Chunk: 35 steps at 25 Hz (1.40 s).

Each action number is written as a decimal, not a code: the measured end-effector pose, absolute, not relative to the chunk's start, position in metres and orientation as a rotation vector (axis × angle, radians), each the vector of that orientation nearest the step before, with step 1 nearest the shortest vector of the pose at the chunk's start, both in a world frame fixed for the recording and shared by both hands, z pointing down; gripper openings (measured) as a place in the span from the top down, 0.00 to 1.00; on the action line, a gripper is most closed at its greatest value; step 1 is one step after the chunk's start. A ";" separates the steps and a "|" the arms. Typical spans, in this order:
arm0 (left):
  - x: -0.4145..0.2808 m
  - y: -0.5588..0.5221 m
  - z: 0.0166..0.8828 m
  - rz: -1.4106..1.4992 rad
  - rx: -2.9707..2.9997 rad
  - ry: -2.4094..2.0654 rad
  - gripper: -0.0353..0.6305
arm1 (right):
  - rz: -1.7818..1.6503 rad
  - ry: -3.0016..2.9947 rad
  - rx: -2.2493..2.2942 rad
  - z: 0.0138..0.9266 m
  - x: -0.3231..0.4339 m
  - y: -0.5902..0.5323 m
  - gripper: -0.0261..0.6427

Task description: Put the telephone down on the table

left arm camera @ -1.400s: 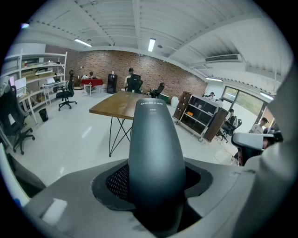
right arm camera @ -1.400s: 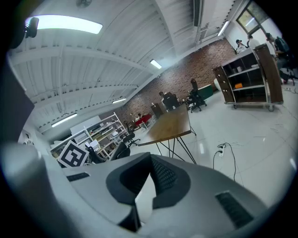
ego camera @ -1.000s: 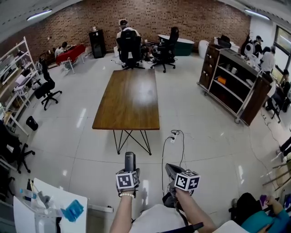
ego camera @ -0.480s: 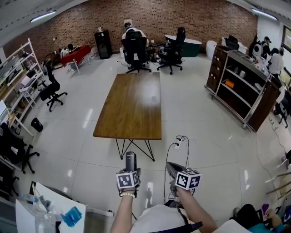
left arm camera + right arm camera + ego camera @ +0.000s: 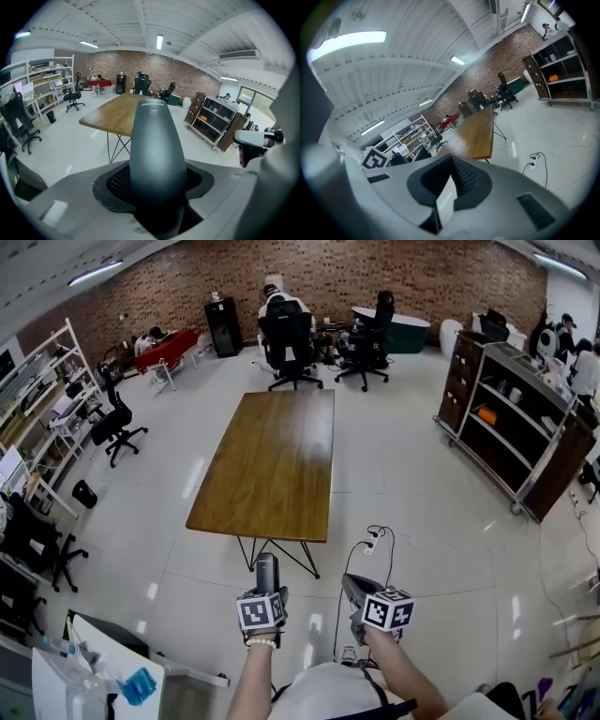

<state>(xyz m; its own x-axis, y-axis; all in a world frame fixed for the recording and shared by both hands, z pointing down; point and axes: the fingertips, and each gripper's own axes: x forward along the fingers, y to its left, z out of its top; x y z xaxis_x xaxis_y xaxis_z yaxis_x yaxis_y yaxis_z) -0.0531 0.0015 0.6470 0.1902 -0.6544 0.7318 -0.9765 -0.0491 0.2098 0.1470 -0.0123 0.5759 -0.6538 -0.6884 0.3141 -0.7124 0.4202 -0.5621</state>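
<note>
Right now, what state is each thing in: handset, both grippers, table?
Dark grey telephone handset: upright, clamped, held in the air.
Left gripper: shut on the handset.
Right gripper: jaws together, nothing between them.
Long wooden table: standing ahead, nothing on its top.

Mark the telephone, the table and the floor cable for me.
Telephone (image 5: 157, 154): left gripper view, middle of its dark body.
Table (image 5: 267, 470): head view, bare wooden top.
Cable (image 5: 368, 544): head view, its plug end.
</note>
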 end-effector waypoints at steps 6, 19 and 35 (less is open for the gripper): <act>-0.031 -0.011 0.650 0.572 1.734 -1.571 0.53 | 1.057 -2.639 1.210 0.578 0.164 -0.036 0.94; -0.030 -0.030 0.657 0.569 1.685 -1.589 0.53 | 1.118 -2.621 1.102 0.598 0.149 -0.059 0.94; -0.055 -0.124 0.663 0.601 1.722 -1.514 0.53 | 1.138 -2.581 1.205 0.599 0.127 -0.136 0.94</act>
